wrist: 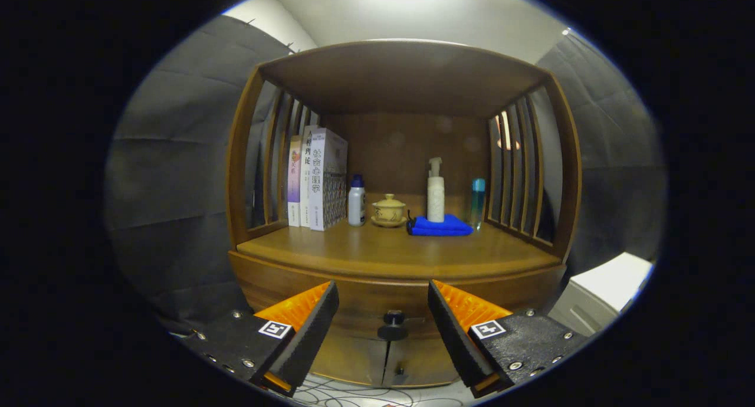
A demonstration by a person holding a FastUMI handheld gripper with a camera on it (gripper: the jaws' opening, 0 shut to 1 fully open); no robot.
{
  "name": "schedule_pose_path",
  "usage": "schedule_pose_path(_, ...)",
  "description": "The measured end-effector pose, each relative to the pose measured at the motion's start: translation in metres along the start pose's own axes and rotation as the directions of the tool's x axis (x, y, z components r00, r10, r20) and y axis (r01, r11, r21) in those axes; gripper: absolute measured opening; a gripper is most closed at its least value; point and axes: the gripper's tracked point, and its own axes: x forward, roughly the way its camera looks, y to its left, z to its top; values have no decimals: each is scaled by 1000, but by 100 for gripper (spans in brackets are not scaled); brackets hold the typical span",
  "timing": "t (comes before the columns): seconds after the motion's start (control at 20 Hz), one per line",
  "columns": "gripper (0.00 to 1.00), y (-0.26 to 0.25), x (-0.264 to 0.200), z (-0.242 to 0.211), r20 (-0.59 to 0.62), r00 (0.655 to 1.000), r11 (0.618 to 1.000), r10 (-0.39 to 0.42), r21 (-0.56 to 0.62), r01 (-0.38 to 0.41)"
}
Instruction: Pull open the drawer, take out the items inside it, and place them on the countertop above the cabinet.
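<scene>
A wooden cabinet stands ahead, with its countertop (389,253) under a roofed shelf. Below the countertop runs the drawer front (383,298), shut, with a dark round knob (393,319) at its middle. My gripper (383,295) is open and holds nothing. The knob sits between the two fingers, a little beyond their tips. What lies inside the drawer is hidden.
On the countertop stand three books (315,180) at the left, a small white bottle (356,200), a lidded yellow teacup (389,210), a folded blue cloth (439,225), a pump bottle (435,191) and a teal bottle (477,202). Slatted sides close the shelf. Two cabinet doors (386,360) sit below the drawer.
</scene>
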Motion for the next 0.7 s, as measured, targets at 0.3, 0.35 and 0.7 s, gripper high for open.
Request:
schedule_pose_path(0.3, 95, -16, 11, -41, -11, 998, 992, -61, -111, 59)
schedule_pose_path(0.35, 95, -13, 17, -46, -16, 998, 992, -55, -118, 52)
schedule_pose_path(0.7, 93, -14, 44, -75, -78, 996, 996, -48, -83, 41)
